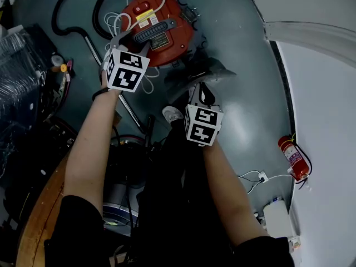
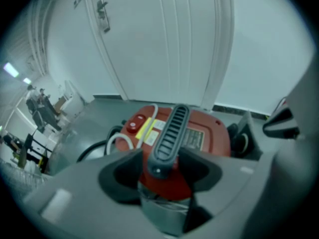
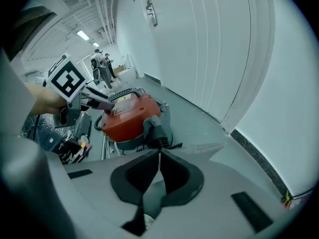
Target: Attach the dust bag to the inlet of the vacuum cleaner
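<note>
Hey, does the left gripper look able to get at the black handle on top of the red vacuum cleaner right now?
Probably yes. The black handle on the red vacuum cleaner sits between the left gripper's open jaws, and nothing shows in the way; closing them should catch it.

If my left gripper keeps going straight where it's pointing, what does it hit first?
The black handle on the red vacuum cleaner; its near end already sits between the left gripper's jaws.

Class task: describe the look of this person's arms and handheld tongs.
Left tongs and right tongs are pale grey with dark padded jaws. Each carries a white cube with black square markers. Short black sleeves; a dark band on the left wrist.
</note>
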### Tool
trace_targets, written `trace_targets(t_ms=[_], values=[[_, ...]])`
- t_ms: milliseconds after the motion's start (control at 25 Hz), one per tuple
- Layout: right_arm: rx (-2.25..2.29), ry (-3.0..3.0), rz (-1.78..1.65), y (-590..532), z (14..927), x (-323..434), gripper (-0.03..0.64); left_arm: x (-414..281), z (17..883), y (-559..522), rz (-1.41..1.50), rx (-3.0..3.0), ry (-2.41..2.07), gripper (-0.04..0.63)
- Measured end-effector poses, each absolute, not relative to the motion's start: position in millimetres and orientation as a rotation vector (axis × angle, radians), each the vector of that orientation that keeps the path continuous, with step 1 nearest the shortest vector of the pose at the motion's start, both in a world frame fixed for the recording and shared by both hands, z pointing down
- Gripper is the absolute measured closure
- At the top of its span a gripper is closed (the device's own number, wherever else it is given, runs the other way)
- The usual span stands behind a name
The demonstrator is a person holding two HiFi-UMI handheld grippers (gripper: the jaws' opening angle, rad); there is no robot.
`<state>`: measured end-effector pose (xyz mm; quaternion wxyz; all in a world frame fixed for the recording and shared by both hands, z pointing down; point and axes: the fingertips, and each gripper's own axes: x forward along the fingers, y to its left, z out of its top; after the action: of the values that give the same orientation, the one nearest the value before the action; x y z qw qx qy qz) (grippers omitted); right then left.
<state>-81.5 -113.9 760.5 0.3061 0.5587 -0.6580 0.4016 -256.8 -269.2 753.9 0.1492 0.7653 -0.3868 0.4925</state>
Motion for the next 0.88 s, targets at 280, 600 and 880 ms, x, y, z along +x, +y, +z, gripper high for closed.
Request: trace_targets(t_ms=[280, 600, 880], values=[[1.506, -1.756, 1.014, -119, 745, -72, 0.618, -271, 686, -236, 1.011, 2.186, -1.400, 0.600], [1.519, -1.802, 0.929, -124, 713, -75, 0.618, -242, 641, -179, 0.617, 2.048, -1.400, 0.600], [1.513, -1.952, 0.834, -134, 624, -77, 0.620, -216, 566, -155, 0.556, 2.096, -1.386, 0.600]])
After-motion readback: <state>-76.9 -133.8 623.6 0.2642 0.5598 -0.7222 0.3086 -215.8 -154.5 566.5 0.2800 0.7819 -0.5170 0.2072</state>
